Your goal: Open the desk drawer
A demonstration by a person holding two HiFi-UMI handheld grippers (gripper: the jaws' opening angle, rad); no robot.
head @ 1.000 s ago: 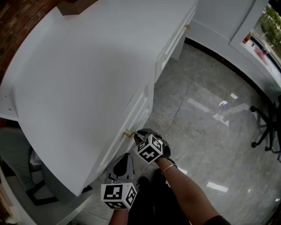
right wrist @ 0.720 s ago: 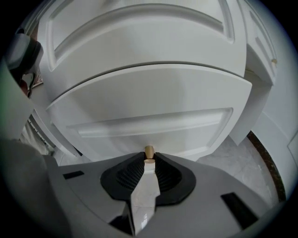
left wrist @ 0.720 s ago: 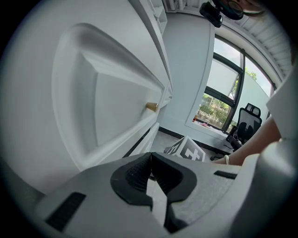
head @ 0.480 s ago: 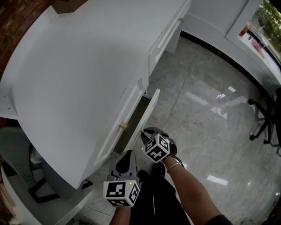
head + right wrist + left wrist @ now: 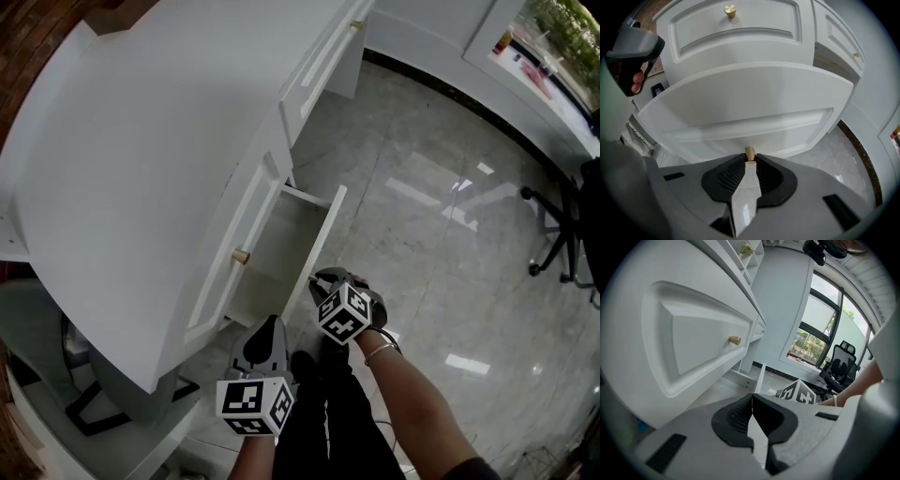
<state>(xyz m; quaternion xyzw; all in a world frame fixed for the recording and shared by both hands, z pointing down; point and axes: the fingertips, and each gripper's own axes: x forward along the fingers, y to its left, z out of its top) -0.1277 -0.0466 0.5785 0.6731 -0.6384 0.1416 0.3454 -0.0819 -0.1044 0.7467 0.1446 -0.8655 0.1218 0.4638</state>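
Head view: the drawer [image 5: 281,253] juts open from the white bench [image 5: 141,159], with the right claw [image 5: 317,281] at its front edge. Left gripper view: the left claw [image 5: 751,397] is pinched together, empty, the drawer just ahead. Right gripper view: the right claw is clamped on the drawer's brass knob [image 5: 749,153].

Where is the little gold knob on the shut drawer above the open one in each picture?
Head view: gold knob left of centre, just under the desk top's edge.
Left gripper view: gold knob near the middle, a bit left, above the jaws.
Right gripper view: gold knob at the very top, left of centre.
Shared landmark: the open drawer just beneath it, in all three.
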